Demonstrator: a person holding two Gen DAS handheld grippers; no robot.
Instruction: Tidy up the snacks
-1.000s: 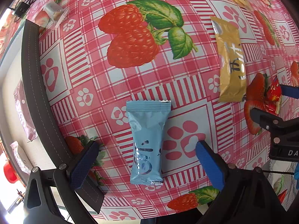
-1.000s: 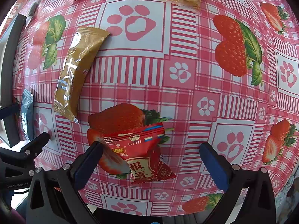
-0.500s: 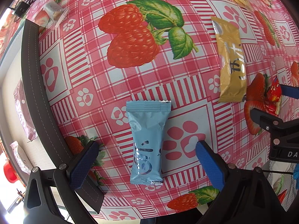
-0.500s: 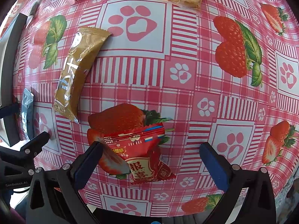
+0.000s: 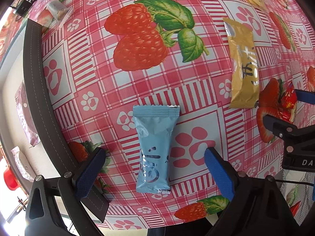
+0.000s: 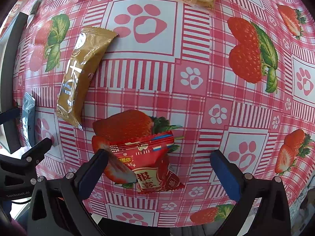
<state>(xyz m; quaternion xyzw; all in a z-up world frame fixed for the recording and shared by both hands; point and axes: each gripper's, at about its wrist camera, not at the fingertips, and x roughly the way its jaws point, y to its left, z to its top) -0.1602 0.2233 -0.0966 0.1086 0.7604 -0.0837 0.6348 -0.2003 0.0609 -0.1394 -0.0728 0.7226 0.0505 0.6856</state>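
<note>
Straddling the blue packet, left gripper has just narrowed slightly; right gripper wide over "报喜" packet.

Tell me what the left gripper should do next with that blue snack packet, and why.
Probably close the left gripper on the blue packet. The packet lies flat on the tablecloth between its fingers, which have just been closing slightly, but neither pad presses on it yet, so nothing is held.
</note>
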